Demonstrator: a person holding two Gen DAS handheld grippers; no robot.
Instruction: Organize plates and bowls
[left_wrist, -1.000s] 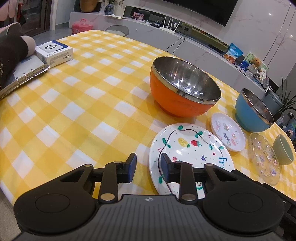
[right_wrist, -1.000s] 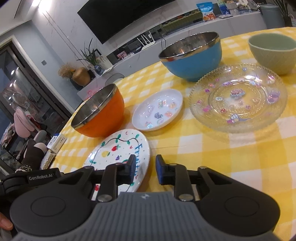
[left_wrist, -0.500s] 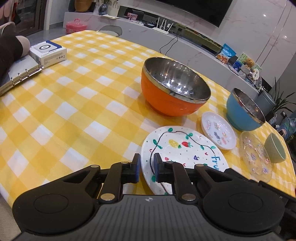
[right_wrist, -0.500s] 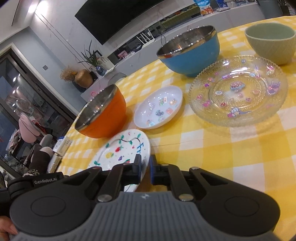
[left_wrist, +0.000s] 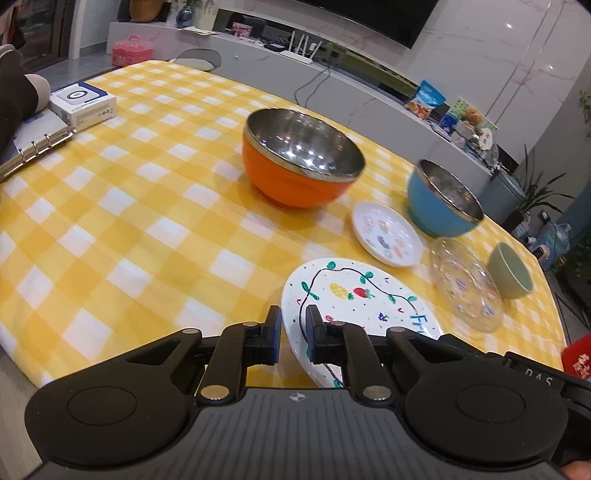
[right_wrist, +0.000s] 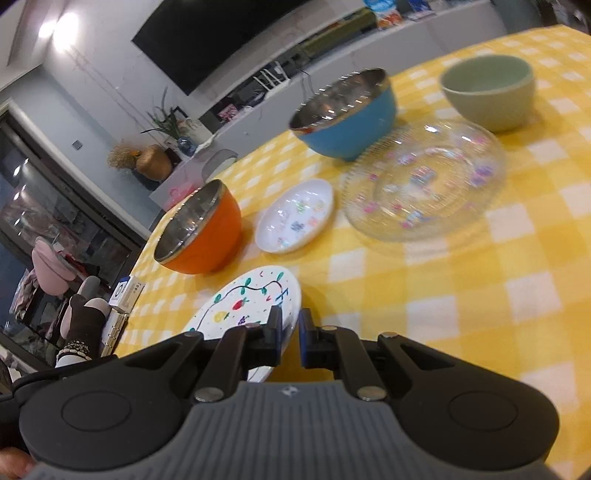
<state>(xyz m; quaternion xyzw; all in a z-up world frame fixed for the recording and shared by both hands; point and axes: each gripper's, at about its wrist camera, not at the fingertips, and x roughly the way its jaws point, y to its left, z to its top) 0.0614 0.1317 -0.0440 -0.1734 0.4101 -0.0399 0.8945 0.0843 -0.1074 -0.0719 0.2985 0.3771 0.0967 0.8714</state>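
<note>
While both grippers pinch opposite edges of the painted plate (left_wrist: 364, 302), it sits tilted just above the yellow checked desk (left_wrist: 129, 229).

The left gripper (left_wrist: 293, 328) has its fingers narrowed onto the plate's near left rim; its jaws have just been closing, with the rim between them. The right gripper (right_wrist: 290, 334) has its fingers nearly together on the plate's right rim (the side bearing blue lettering). Beyond the plate stands the orange bowl (left_wrist: 299, 162), upright with a steel interior. To its right lies the small white dish (left_wrist: 386, 234), just beside the blue bowl (left_wrist: 443, 199). The clear glass plate (left_wrist: 467, 284) lies near the green bowl (left_wrist: 511, 271). At the far left edge of the desk rest a white box (left_wrist: 83, 105) and a ring binder (left_wrist: 33, 147).
</note>
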